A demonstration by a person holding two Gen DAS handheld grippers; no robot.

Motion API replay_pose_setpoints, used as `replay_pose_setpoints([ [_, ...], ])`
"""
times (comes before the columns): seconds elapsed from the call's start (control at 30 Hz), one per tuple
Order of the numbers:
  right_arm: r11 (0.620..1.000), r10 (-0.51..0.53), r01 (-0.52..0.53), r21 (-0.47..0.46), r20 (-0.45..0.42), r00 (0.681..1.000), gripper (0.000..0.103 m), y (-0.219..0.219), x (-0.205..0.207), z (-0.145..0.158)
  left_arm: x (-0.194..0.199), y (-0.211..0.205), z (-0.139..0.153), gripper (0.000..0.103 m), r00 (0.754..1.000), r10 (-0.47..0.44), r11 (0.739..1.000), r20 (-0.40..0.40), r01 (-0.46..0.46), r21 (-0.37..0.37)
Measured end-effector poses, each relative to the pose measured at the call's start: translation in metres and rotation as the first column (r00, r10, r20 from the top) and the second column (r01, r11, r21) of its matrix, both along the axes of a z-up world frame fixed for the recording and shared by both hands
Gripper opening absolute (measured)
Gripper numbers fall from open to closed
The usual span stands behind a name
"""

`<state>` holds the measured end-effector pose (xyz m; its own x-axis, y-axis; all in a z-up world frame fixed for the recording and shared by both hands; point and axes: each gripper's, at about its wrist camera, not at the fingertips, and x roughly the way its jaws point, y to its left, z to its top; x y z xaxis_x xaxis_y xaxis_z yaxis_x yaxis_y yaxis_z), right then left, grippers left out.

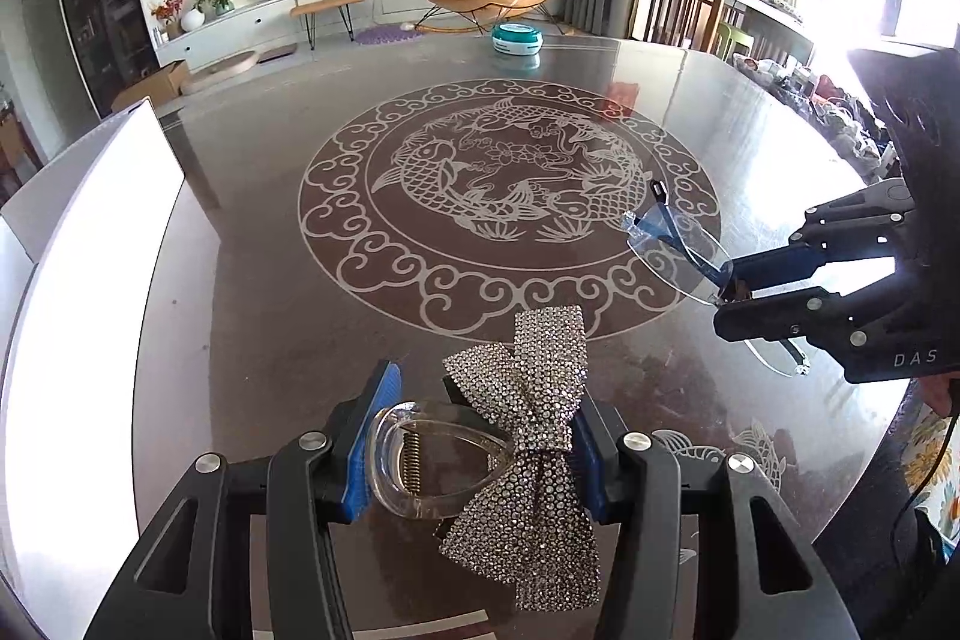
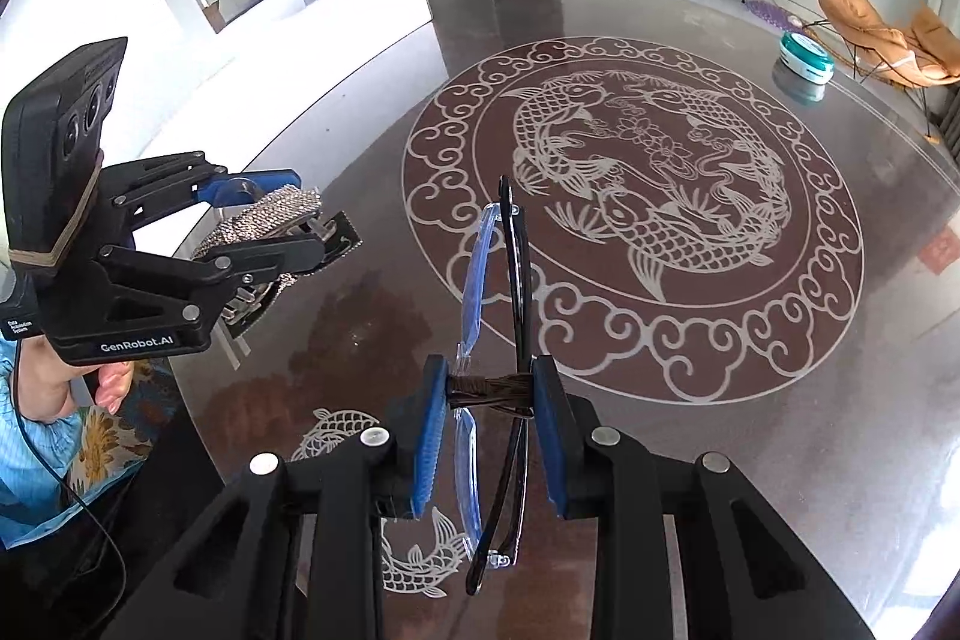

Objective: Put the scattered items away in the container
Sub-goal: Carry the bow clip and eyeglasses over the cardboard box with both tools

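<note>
The hair clip (image 1: 480,436) sits in the left claw (image 1: 480,436), glasses (image 2: 489,388) in the right claw (image 2: 489,391), above the table (image 1: 270,280).

Black fingers (image 1: 372,436), blue ribbed pads (image 2: 429,436)

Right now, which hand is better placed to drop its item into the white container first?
Left. The left gripper, shut on the hair clip, is beside the white container. The right gripper, holding the glasses, is farther away.

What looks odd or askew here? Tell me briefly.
Nothing is spilled or broken. The folded glasses sit edge-on in the right gripper, pinched across the folded temples, not flat. The left gripper clamps the rhinestone bow hair clip. Both are off the table.
</note>
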<state>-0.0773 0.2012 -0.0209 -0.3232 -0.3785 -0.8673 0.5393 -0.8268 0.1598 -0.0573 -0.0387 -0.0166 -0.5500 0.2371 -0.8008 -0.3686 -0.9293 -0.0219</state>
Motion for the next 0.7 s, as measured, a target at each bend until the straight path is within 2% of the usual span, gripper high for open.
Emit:
replay_pose_setpoints([
  [0.2, 1.0, 0.007, -0.007, 0.006, -0.004, 1.0, 0.029, -0.005, -0.002, 0.004, 0.0, -0.008, 0.004, 0.052, 1.0, 0.014, 1.0, -0.001, -0.014, 0.025],
  [0.37, 0.999, 0.032, -0.032, 0.019, -0.022, 0.999, 0.029, -0.02, -0.009, 0.019, -0.004, -0.033, 0.036, 0.052, 0.998, 0.053, 0.995, -0.031, -0.05, 0.088],
  [0.43, 0.999, 0.045, -0.045, 0.003, -0.037, 0.998, 0.029, -0.031, -0.016, 0.034, -0.005, -0.058, 0.057, 0.052, 0.994, 0.089, 0.989, -0.058, -0.081, 0.121],
  [0.57, 0.996, 0.079, -0.082, -0.043, -0.069, 0.995, 0.029, -0.071, -0.034, 0.068, -0.004, -0.116, 0.093, 0.052, 0.979, 0.172, 0.978, -0.112, -0.156, 0.141],
  [0.7, 0.982, 0.152, -0.162, -0.094, -0.107, 0.983, 0.029, -0.134, -0.046, 0.104, -0.002, -0.194, 0.119, 0.052, 0.944, 0.296, 0.952, -0.148, -0.28, 0.122],
])
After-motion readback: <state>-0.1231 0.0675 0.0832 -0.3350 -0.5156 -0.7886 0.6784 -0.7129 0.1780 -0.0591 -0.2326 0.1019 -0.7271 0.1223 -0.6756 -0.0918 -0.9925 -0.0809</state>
